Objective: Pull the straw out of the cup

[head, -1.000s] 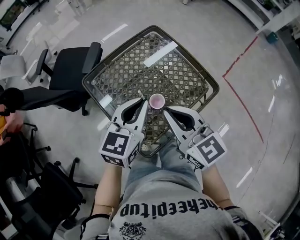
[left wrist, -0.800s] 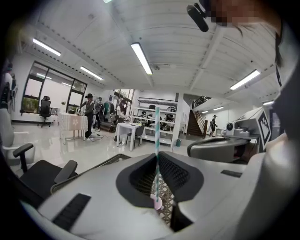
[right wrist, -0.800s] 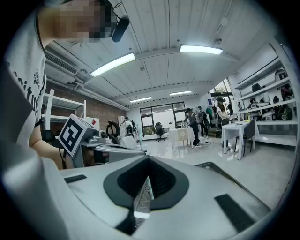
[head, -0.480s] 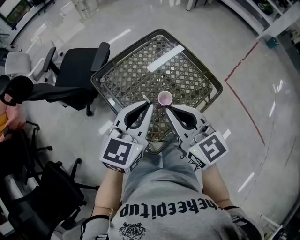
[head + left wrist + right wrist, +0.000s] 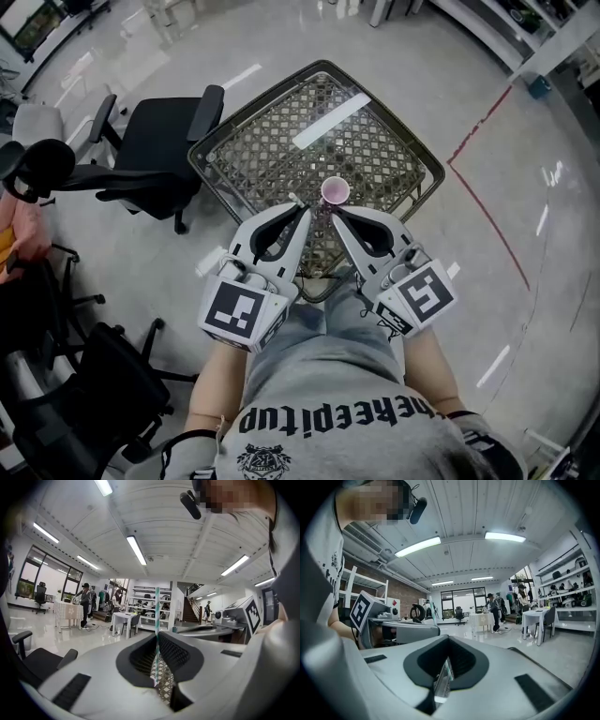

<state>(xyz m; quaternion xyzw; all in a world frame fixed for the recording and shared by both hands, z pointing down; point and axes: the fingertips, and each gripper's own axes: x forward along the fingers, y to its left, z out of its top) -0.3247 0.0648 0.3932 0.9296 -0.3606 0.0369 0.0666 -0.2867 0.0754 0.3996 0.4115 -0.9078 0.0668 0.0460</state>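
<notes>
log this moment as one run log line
left gripper: shut on straw, straw upright | right gripper: shut on cup wall | straw: beside cup, not in its mouth | stage: straw looks pulled out

Quick tally from my feed: two grippers, the left gripper (image 5: 302, 212) and the right gripper (image 5: 336, 215). One pink cup (image 5: 335, 191), one straw (image 5: 157, 611), one glass-topped wicker table (image 5: 281, 131). Black office chairs: two I'm sure of, one (image 5: 150, 141) beside the table, another (image 5: 103, 375) at lower left.
</notes>
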